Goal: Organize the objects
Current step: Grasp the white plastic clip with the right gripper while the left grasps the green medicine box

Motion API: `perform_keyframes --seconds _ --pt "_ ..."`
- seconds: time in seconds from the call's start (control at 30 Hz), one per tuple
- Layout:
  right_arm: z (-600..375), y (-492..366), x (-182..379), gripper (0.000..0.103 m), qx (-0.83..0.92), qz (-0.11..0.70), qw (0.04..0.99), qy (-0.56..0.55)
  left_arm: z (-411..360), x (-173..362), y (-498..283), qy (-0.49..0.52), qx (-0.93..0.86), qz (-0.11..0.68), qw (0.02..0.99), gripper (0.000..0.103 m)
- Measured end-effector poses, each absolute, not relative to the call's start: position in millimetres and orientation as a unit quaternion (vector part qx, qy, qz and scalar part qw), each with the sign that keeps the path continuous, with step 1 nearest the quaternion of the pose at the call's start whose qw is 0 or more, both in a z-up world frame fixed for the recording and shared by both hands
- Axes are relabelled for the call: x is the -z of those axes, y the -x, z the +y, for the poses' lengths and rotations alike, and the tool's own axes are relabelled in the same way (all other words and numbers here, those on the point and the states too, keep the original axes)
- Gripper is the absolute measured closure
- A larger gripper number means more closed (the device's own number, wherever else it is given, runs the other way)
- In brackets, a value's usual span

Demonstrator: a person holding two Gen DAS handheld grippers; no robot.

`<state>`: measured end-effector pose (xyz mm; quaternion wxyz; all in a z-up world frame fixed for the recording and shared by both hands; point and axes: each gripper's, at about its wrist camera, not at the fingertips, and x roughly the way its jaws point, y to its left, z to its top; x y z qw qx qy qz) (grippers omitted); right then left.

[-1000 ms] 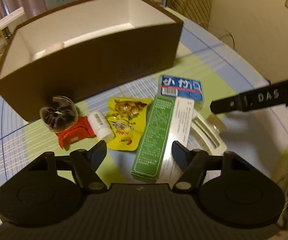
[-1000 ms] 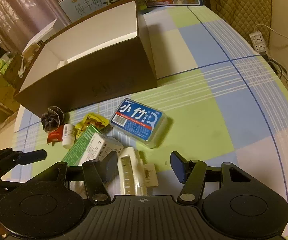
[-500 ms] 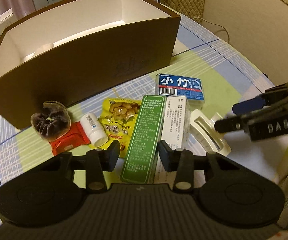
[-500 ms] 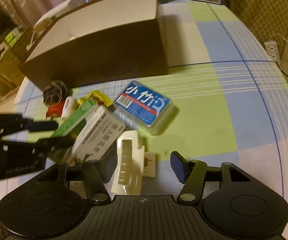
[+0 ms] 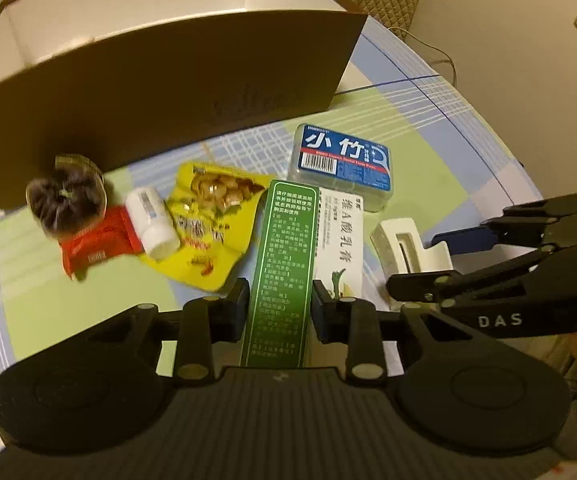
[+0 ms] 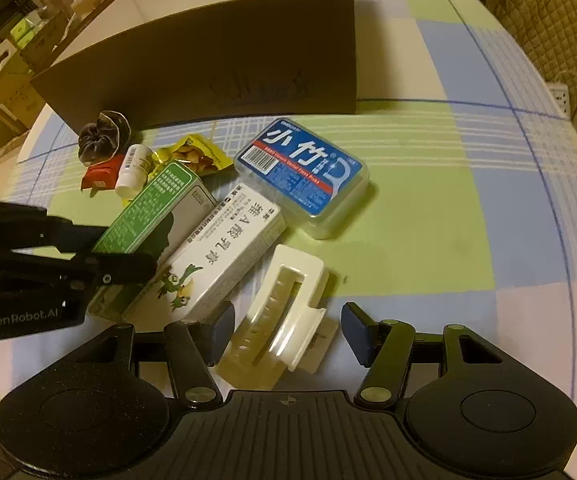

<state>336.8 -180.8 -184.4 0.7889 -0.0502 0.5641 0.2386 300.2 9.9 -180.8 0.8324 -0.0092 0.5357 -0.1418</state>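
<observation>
- Green-topped long cardboard carton (image 5: 284,268) printed with white characters sits between the two black fingers of the left gripper (image 5: 278,306); both pads press its long sides, so that claw is clamped on it, low over the checked tablecloth (image 6: 428,208).
- Just beside it, on its right and touching along the side, lies a white rectangular medicine box (image 6: 224,248) with black characters and a small green cartoon figure at the near end.
- Nearer the right gripper (image 6: 286,330), a cream plastic clip-like holder (image 6: 284,312) lies on the cloth between its blue-padded fingers, which stand wide apart and touch nothing.
- A little farther out lies a clear plastic case with a blue and red label (image 6: 302,172), flat on the cloth, close to the far end of the white box.
- To the left of the green carton lies a yellow snack packet (image 5: 212,224), and a small white bottle (image 5: 152,224) lies on its side against the packet's left edge.
- Beyond the bottle are a red foil wrapper (image 5: 92,244) and a dark round crinkled thing in clear wrapping (image 5: 66,200), which partly overlaps the wrapper.
- Farthest back stands a large open brown cardboard box with a white inside (image 5: 168,80), its long wall just behind the row of small things.
</observation>
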Motion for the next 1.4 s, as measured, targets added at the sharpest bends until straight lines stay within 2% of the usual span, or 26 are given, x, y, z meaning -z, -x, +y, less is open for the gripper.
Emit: perform_keyframes --seconds 0.33,0.47,0.83,1.4 --pt "-161 -335 194 0.047 -0.227 0.554 0.794 0.107 8 187 -308 0.024 0.124 0.539 0.833 0.073" --pt "-162 -334 194 0.055 -0.225 0.547 0.798 0.116 7 187 -308 0.019 0.123 0.537 0.835 0.075" --pt "-166 -335 188 0.065 -0.233 0.539 0.803 0.101 9 178 -305 0.015 0.119 0.520 0.846 0.077" --pt "-194 -337 157 0.066 -0.237 0.508 0.828 0.023 26 149 -298 0.052 0.105 0.476 0.872 0.078"
